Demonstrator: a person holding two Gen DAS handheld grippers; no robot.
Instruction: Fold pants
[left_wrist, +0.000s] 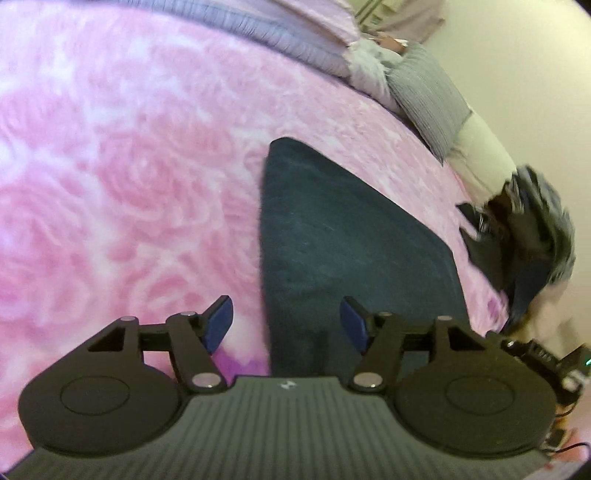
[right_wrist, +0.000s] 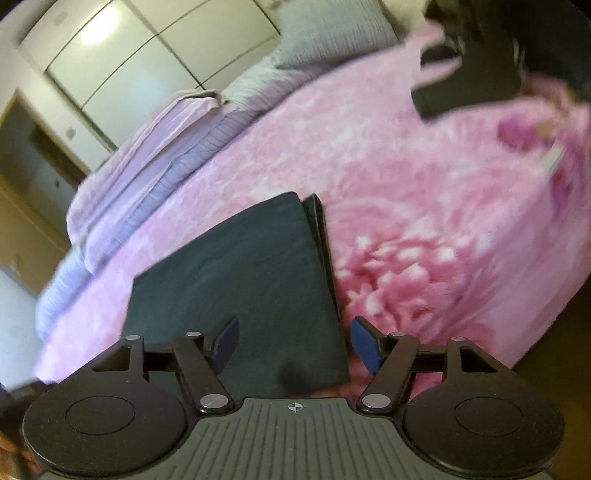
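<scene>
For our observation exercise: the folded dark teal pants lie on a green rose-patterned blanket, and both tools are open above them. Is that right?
Not quite: the rose-patterned blanket is pink, not green, as the left wrist view shows. The folded dark teal pants do lie on it, with the left tool and right tool open.

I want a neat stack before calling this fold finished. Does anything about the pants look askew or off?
Mostly tidy: the dark pants lie flat and folded on the pink floral blanket. One thing stands out in the right wrist view: an under layer sticks out past the top layer along the right edge, so the edges are not flush. Both tools are open and holding nothing.
</scene>
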